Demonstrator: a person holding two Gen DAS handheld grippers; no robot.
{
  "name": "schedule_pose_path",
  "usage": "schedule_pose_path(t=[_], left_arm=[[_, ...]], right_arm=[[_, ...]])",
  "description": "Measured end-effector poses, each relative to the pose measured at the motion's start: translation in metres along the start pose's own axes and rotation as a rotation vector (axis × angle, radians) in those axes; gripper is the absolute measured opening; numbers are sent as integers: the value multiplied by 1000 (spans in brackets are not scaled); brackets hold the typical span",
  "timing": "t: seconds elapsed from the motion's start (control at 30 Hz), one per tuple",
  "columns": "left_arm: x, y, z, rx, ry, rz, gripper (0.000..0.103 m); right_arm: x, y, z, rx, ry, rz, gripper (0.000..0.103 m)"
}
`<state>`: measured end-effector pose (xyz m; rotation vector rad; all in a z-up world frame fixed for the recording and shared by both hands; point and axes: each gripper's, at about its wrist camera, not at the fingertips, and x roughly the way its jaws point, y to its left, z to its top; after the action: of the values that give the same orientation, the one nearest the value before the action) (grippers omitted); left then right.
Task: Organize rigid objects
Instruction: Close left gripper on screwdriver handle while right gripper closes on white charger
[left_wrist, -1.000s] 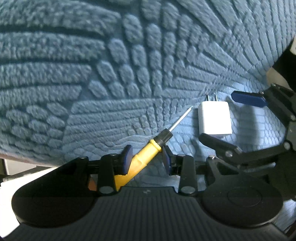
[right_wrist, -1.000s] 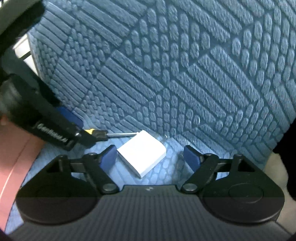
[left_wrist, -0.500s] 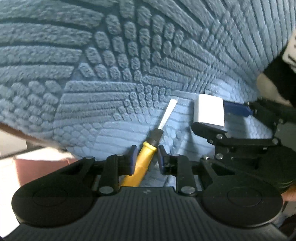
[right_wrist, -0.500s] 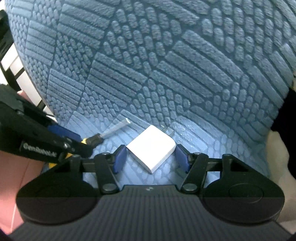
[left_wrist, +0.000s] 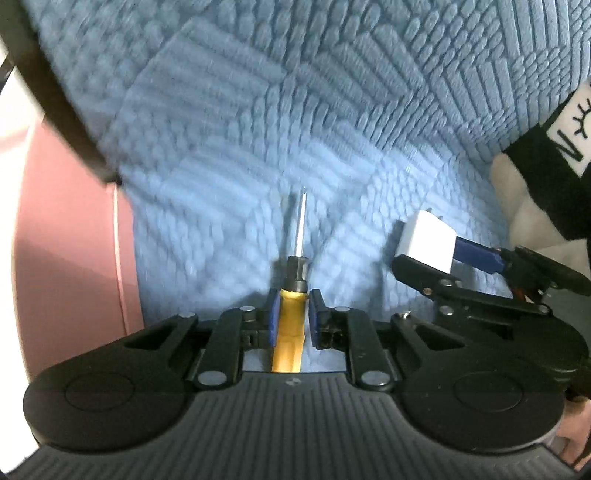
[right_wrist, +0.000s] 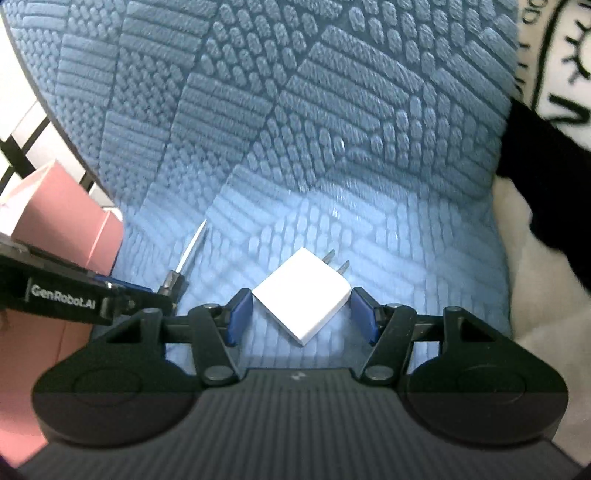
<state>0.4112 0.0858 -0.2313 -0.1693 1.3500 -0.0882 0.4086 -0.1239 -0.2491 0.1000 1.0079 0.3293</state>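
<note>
Home setting; textured blue mat (right_wrist: 332, 110), fleecy blanket (right_wrist: 535, 295)

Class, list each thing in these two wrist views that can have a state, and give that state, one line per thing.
left gripper: shut on the screwdriver's yellow handle.
screwdriver: gripped, shaft pointing forward over the blue mat.
right gripper: shut on the white charger.
white charger: gripped at opposite corners, prongs pointing away.

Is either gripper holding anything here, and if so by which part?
The left gripper grips the screwdriver by its yellow handle. The right gripper clamps the white charger across two opposite corners.
</note>
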Motion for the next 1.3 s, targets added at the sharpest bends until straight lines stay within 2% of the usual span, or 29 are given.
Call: schedule_pose_path(t=[0.03,0.23,0.33,0.4,0.53,0.67,0.77,0.97,1.03,1.13,1.3], left_arm=[[-3,-3,-3,-4,-2,-6,15],[0,-13,-29,-40,-25,-30,14],[-11,-14,-44,-28,-51,-25,13],[-9,-14,-49,-34,-65,-48,13],[-2,-8,-59,-117,-95,-104,15],[8,-16,-72,-141,-138,-147,18],[4,-22,-88,-136,-192,-137,28],[-3,-35,-120,-90,-329,-106,28],[0,-38,-129,-80,-355,-96,28],[2,-41,-140,-53,-396,-74,28],[4,-44,-149,-24,-450,-47,28]], right_arm=[[-3,3,-5,1,4,-2,62],[-19,17,-31,8,23,-23,62],[-23,25,-41,31,19,-42,62],[-26,26,-43,55,22,-41,62],[-35,26,-57,93,27,-32,62],[-40,24,-62,119,31,-30,62],[-39,23,-64,138,31,-24,62],[-43,13,-64,217,21,16,63],[-48,5,-65,272,2,35,67],[-48,-2,-67,305,15,44,67],[-46,8,-68,254,19,29,67]])
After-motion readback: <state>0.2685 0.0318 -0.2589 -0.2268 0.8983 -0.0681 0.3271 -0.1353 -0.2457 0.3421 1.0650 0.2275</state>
